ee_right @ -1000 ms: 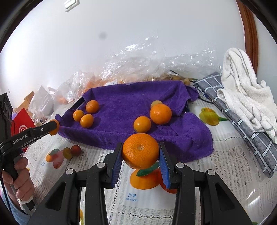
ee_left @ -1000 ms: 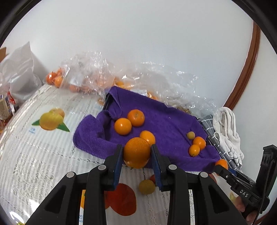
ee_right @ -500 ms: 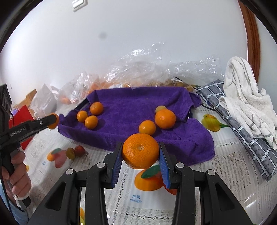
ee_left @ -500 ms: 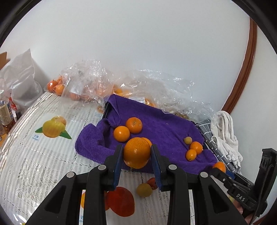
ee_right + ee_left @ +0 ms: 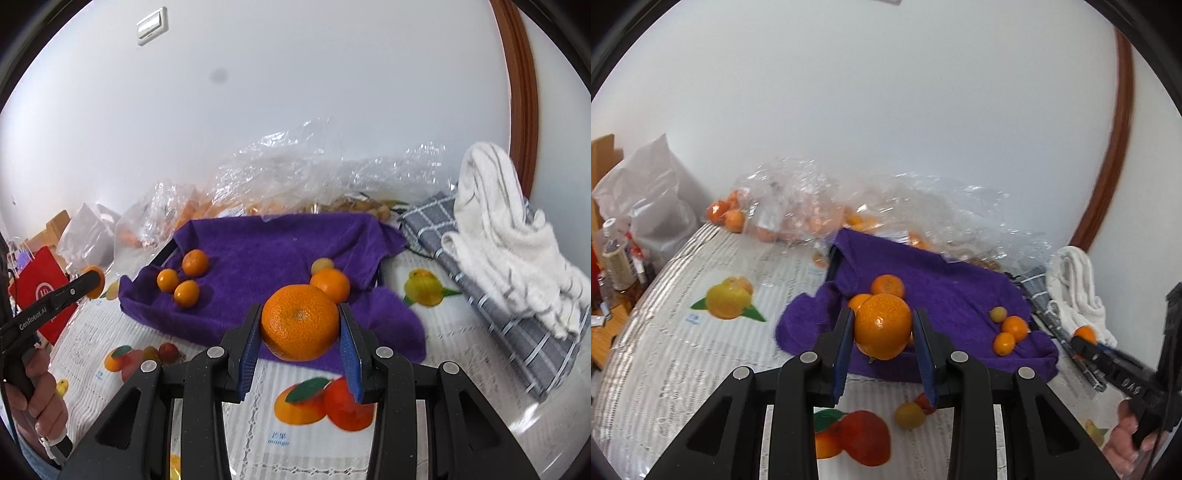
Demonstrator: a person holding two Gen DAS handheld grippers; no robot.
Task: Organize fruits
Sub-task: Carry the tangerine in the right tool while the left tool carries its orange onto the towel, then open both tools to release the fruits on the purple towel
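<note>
My left gripper (image 5: 882,317) is shut on an orange (image 5: 882,326), held above the front edge of a purple towel (image 5: 945,288). My right gripper (image 5: 300,314) is shut on a larger orange (image 5: 300,323) above the same purple towel (image 5: 266,251). On the towel lie a group of three small oranges (image 5: 186,293) at the left, and an orange (image 5: 330,283) with a pale small fruit (image 5: 322,265) nearer the middle. Each view shows the other gripper at its side edge, a hand on its grip. Two small loose fruits (image 5: 909,415) lie on the tablecloth before the towel.
Crumpled clear plastic bags (image 5: 798,218) holding more oranges lie along the wall behind the towel. A white towel (image 5: 506,236) on a grey checked cloth (image 5: 517,332) lies at the right. A white bag (image 5: 653,199), bottles (image 5: 617,254) and a red bag (image 5: 40,291) stand at the left.
Both grippers have risen with their oranges still held. The towel and the table sit lower and farther off in both views.
</note>
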